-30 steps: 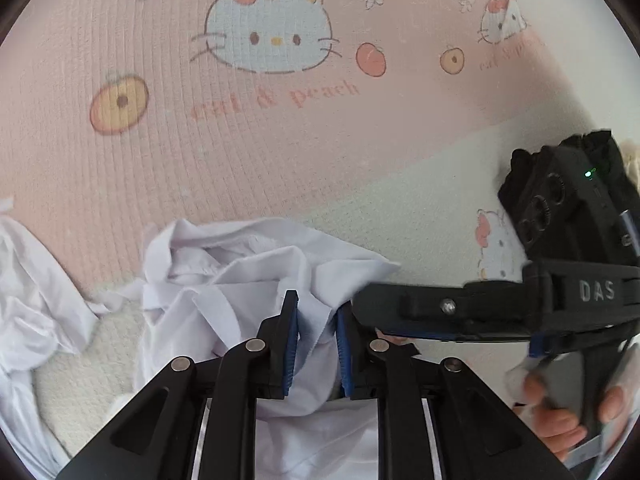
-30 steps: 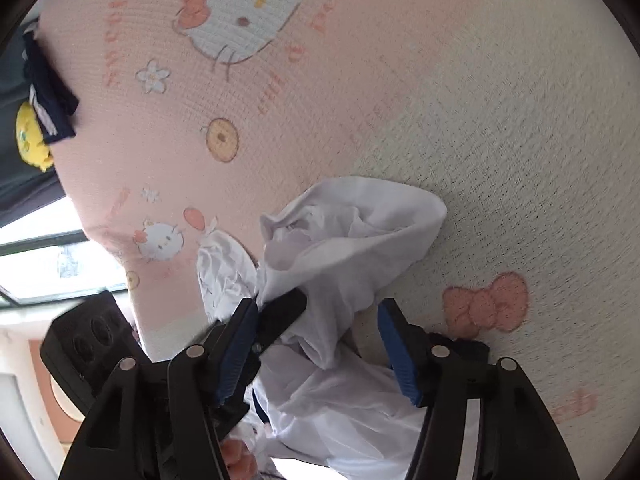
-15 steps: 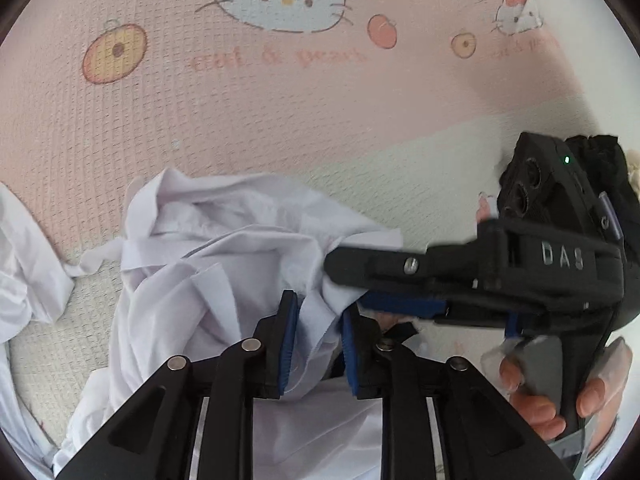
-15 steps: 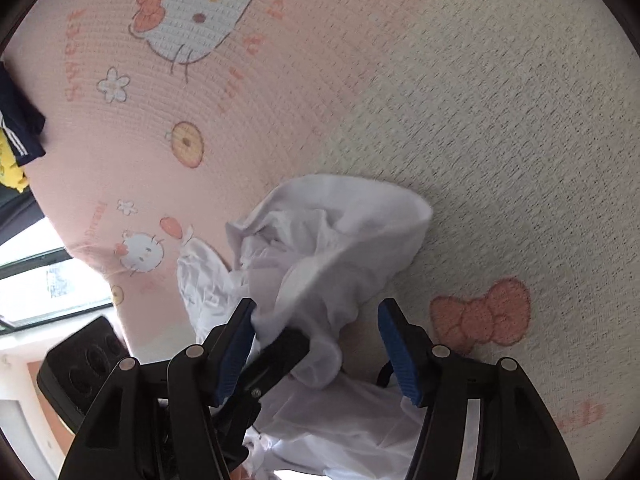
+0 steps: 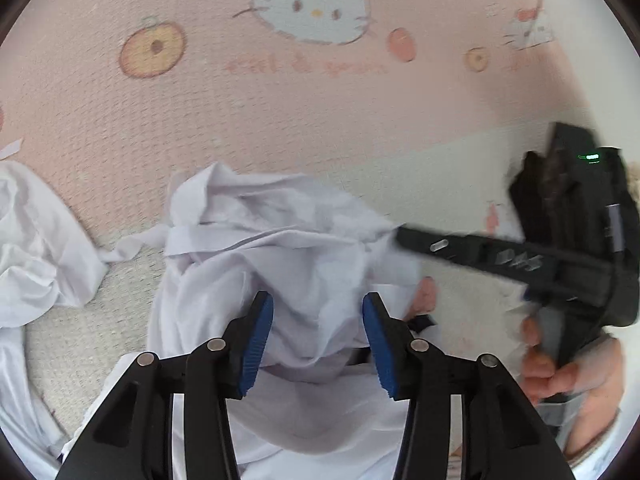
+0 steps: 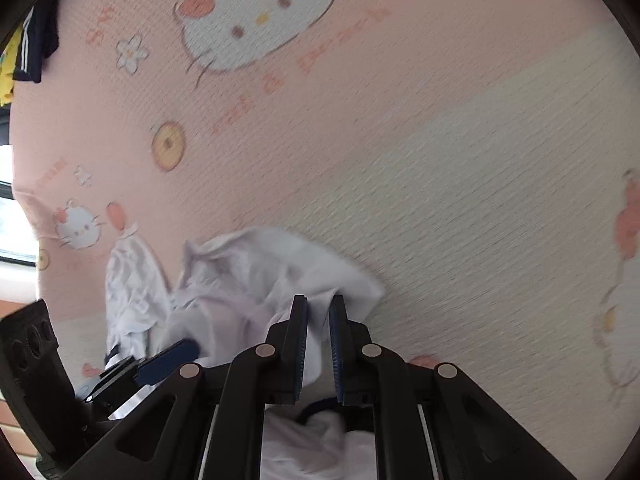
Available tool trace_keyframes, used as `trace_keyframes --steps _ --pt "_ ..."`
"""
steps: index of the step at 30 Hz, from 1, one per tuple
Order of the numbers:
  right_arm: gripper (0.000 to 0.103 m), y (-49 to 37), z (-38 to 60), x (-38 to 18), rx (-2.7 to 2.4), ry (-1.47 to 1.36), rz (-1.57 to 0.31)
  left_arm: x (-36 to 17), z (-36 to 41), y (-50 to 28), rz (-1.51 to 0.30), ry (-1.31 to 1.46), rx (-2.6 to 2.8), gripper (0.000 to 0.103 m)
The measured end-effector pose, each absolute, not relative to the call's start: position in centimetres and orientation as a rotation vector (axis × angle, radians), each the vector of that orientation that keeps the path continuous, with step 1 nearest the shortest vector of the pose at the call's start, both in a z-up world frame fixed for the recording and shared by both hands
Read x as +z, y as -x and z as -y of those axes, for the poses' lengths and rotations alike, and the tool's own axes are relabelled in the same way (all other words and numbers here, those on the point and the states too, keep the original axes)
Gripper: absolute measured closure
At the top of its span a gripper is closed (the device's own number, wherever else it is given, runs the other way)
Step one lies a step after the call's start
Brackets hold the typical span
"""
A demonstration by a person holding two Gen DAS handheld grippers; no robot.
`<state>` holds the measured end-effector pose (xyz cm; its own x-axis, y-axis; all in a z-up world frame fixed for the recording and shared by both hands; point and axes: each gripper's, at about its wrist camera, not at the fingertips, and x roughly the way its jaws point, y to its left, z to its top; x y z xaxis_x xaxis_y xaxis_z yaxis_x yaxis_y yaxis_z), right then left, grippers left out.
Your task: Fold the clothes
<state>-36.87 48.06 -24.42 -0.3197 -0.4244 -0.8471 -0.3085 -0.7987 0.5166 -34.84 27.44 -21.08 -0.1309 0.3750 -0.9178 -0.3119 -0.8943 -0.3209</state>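
Lying crumpled on a pink-and-cream quilted mat printed with cartoon cats and peaches (image 5: 280, 120), the white cotton garment (image 5: 288, 248) is bunched into a loose heap of folds, straddling the line where the pink band meets the cream one. A further stretch of white fabric (image 5: 36, 240) trails off to the left side of the left wrist view, joined to the heap by a thin strip.

The left hand-held gripper (image 5: 318, 328) hangs over the near part of the heap with its blue-padded fingers (image 5: 256, 332) spread wide; cloth lies in the gap between them, but neither pad is pressing it. The right hand-held gripper (image 6: 318, 340) has its blue pads nearly pressed together, and a fold of the white garment is pinched between them at the heap's right-hand edge. Seen from the left wrist camera, that right tool reaches in from the right, its black finger tip meeting the cloth, with a green light on its body and the person's bare hand (image 5: 560, 364) wrapped round its handle; it is blurred there.

At the far left rim of the right wrist view, a dark blue garment with white stripes (image 6: 36, 48) lies beside something yellow (image 6: 6, 76), well apart from the white heap.
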Motion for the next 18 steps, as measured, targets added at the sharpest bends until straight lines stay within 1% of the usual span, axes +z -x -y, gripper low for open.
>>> trace_keyframes --steps 4,6,7,9,10,11,12,16,18 --pt "0.093 36.6 -49.3 -24.4 -2.313 -1.798 0.978 -21.1 -28.0 34.4 0.077 1.673 2.051 0.060" --pt "0.093 36.4 -49.6 -24.5 -2.286 -1.817 1.023 -21.4 -28.7 34.3 0.020 1.670 2.070 0.060" --pt "0.091 36.3 -49.8 -24.6 -2.270 -1.826 1.049 -21.4 -29.1 33.7 -0.017 1.662 2.090 0.060" --pt "0.069 35.8 -50.2 -25.2 -2.193 -1.827 1.134 -21.6 -29.8 33.4 -0.115 1.635 2.137 0.062" --pt "0.043 35.5 -50.3 -25.5 -2.156 -1.826 1.184 -21.8 -30.1 33.3 -0.178 1.637 2.163 0.070" --pt "0.038 35.1 -50.4 -25.8 -2.124 -1.819 1.228 -22.1 -30.5 33.1 -0.239 1.638 2.188 0.076" --pt "0.038 34.7 -50.4 -26.1 -2.092 -1.810 1.269 -22.3 -30.6 33.2 -0.286 1.643 2.211 0.079" --pt "0.038 33.6 -49.6 -27.0 -1.973 -1.780 1.358 -22.1 -29.3 33.8 -0.229 1.653 2.235 0.082" --pt "0.038 33.6 -48.4 -27.5 -1.941 -1.820 1.306 -21.7 -28.4 34.0 -0.209 1.650 2.249 0.083"
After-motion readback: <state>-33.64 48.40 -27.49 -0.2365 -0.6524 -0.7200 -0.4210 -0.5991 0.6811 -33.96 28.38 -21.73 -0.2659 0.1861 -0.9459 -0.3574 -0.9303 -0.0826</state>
